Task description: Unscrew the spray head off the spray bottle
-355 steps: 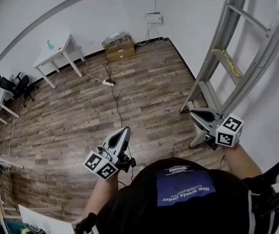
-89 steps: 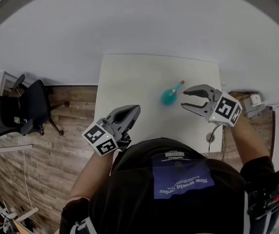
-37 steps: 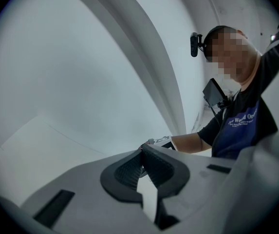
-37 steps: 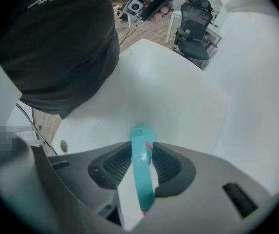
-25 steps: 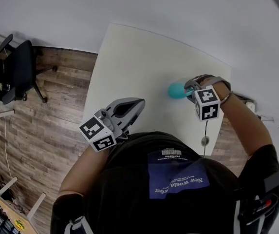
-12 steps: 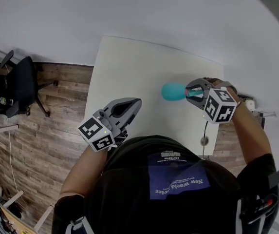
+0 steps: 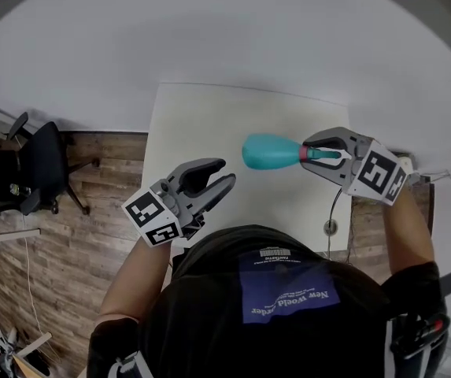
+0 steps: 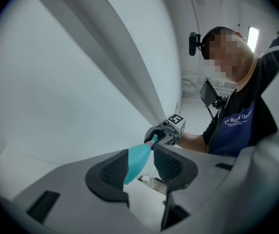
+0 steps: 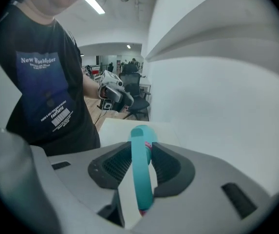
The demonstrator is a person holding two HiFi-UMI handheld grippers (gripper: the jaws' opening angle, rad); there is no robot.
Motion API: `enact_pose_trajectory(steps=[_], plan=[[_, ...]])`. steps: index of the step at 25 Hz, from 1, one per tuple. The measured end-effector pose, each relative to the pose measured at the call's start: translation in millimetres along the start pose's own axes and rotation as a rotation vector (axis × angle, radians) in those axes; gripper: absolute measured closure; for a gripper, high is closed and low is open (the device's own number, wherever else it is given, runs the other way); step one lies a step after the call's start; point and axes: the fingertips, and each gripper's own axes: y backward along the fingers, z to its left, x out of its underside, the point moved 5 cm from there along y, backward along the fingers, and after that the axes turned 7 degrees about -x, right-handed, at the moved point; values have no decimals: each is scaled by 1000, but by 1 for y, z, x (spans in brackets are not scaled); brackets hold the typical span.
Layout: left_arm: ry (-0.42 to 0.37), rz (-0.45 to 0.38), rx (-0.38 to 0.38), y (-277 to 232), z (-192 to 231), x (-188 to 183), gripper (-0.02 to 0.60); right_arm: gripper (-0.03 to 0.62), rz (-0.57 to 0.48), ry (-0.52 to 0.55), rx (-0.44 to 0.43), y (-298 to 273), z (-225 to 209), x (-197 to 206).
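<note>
The bottle (image 7: 268, 150) is up in the air, over the right part of the white tabletop (image 7: 201, 120). It lies flat. Its long side runs left to right in the head view. Its fat blue-green bottom points left, at the left gripper (image 7: 225, 173). Its thin end with the pink ring (image 7: 303, 153) points right.

The right gripper (image 7: 313, 153) pinches the bottle at that thin end. In the right gripper view, the spray head (image 9: 141, 179) sits between the 2 pads, which press on it from both sides.

The left gripper is near the tabletop's front left part, apart from the bottle. Its jaws have just been opening and now stand a little apart. Nothing is between them. In the left gripper view, the bottle only shows through the gap, farther off.

Between the bottle's bottom and the left gripper, only white tabletop shows. The tabletop's far edge meets a white wall (image 7: 225, 30). Its near edge is by the person's dark shirt (image 7: 288, 305). Past its left edge is a wood floor (image 7: 91, 203) with a black chair (image 7: 40, 164), well apart. A thin cable (image 7: 329, 207) hangs by the right edge.
</note>
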Motion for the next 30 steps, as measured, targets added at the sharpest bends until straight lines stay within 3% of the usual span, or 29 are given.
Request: enact_pose_trajectory(steps=[10,14,24,30], plan=[[-122,56,64,-15,-30,-10,172,471,-281,-71,-8,49,37,-32],[-170,42,138,-16,-44,-28,71,471,-392,-107,-45,54,45,-55],[-249,6,301,-37,-87,-60,63,471,-621,-193,-212,60,55,-67],[-239,-23,297,-36,-93,-72,63,471,-664,-241,-248,59,55,-65]])
